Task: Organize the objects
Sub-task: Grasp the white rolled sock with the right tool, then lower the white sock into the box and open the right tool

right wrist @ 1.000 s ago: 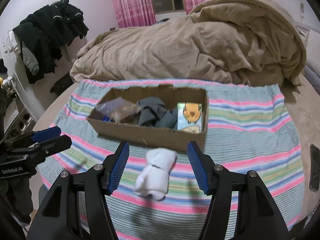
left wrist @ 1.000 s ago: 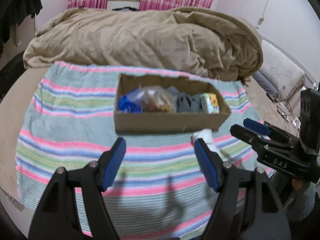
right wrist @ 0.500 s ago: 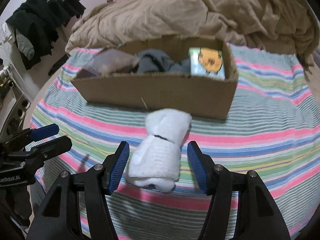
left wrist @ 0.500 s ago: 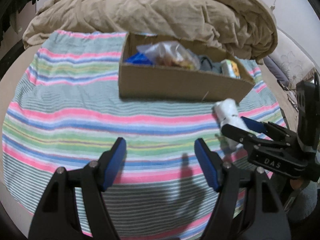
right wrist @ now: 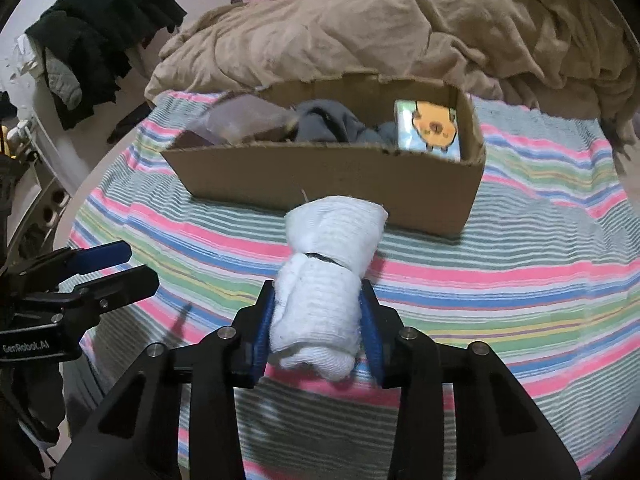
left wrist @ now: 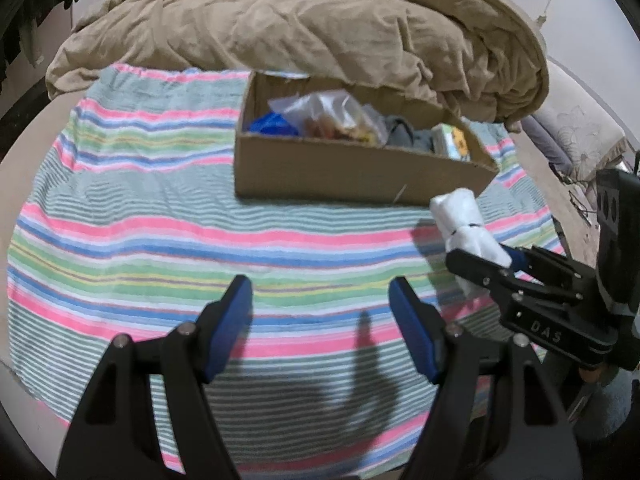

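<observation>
Right tongs (right wrist: 318, 330): squeezed tight on the white sock roll (right wrist: 326, 280), just in front of the cardboard box (right wrist: 336, 184). Left tongs (left wrist: 320, 312): wide open, holding nothing, off to the side above the striped blanket (left wrist: 140, 220). Pick-up step, probably. Next: up, over the wall, into the box.

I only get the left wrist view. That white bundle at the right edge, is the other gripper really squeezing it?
Observer: Yes. In the right wrist view both blue pads press the sides of the white rolled towel held in the right gripper.
Operator: What's on that small pack at the box's end?
Observer: The pack in the cardboard box shows an orange cartoon animal.
Operator: Anything off to my left?
Observer: Dark clothes hang by the wall. The left gripper is open, holding nothing.
</observation>
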